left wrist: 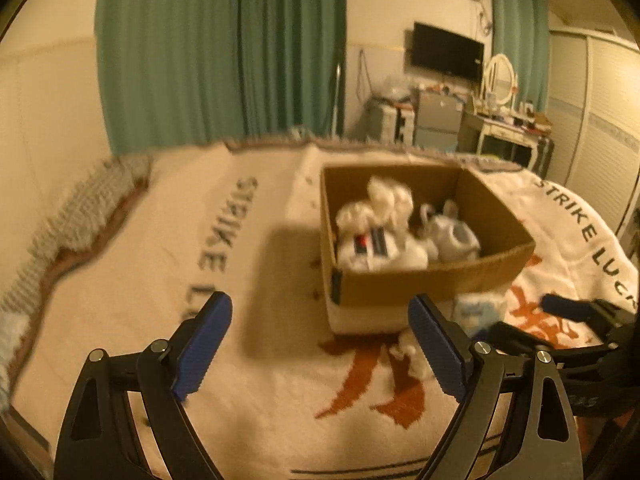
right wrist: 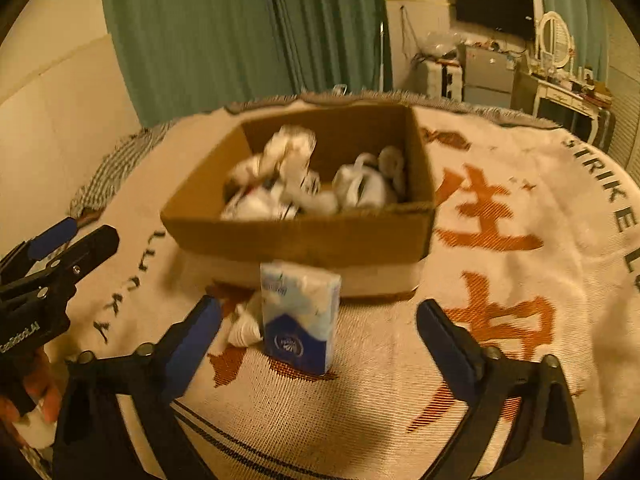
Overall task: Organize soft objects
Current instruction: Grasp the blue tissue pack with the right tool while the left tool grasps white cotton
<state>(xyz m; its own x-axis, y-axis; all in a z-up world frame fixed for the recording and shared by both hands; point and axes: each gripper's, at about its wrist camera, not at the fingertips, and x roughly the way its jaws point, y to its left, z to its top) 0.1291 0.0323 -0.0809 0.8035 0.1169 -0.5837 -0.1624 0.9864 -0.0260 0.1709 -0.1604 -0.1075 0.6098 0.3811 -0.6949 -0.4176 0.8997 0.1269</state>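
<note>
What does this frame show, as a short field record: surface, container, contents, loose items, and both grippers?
surface: cream blanket with orange characters and black lettering
container: open cardboard box resting on the blanket
contents: several white soft items, blurred, kind unclear
loose items: blue-and-white tissue pack standing upright in front of the box; small white soft item beside it
left gripper: open, holding nothing
right gripper: open, the tissue pack lies ahead between its fingers, untouched

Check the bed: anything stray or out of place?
Two soft items are outside the cardboard box: a blue tissue pack standing upright just in front of it, and a small white crumpled item on the blanket beside the pack.
</note>
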